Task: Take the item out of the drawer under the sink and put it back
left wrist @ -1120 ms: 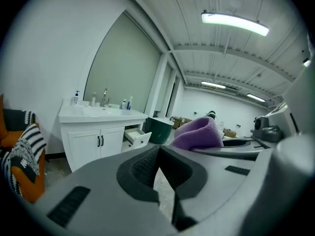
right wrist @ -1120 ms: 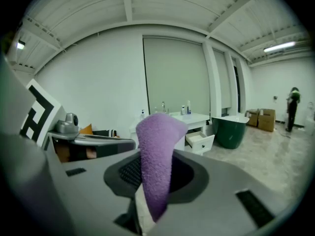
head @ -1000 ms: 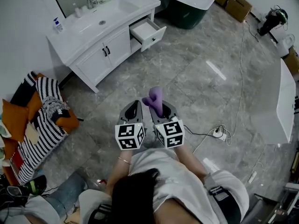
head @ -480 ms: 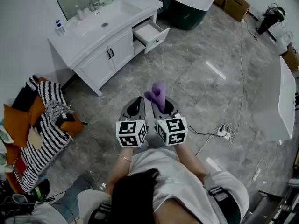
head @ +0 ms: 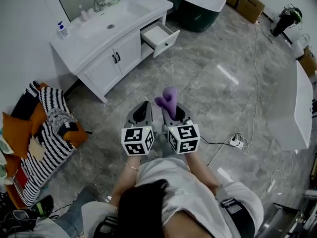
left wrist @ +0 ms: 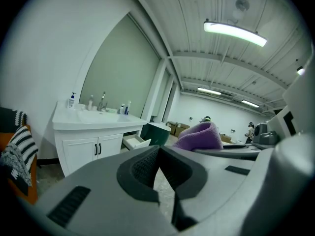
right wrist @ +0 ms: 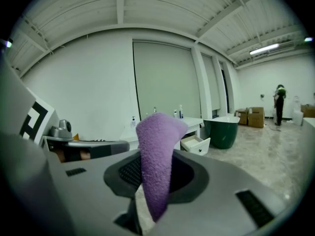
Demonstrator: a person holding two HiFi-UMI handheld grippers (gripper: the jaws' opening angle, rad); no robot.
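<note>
The grey marble floor (head: 208, 78) spreads wide. At the far wall stands the white sink bench (head: 106, 58), and its drawer (head: 157, 35) stands pulled out at the end near the dark tub (head: 198, 4). Well apart from it, over the floor, the two claws are side by side. The right claw (head: 174, 111) is clamped on a purple cloth (head: 167, 99), which sticks up past its tips. The left claw (head: 144, 107) has its jaws together, holding nothing.

purple cloth (head: 167, 99) held in right gripper (head: 173, 114), drawer (head: 158, 36) open — well apart
</note>
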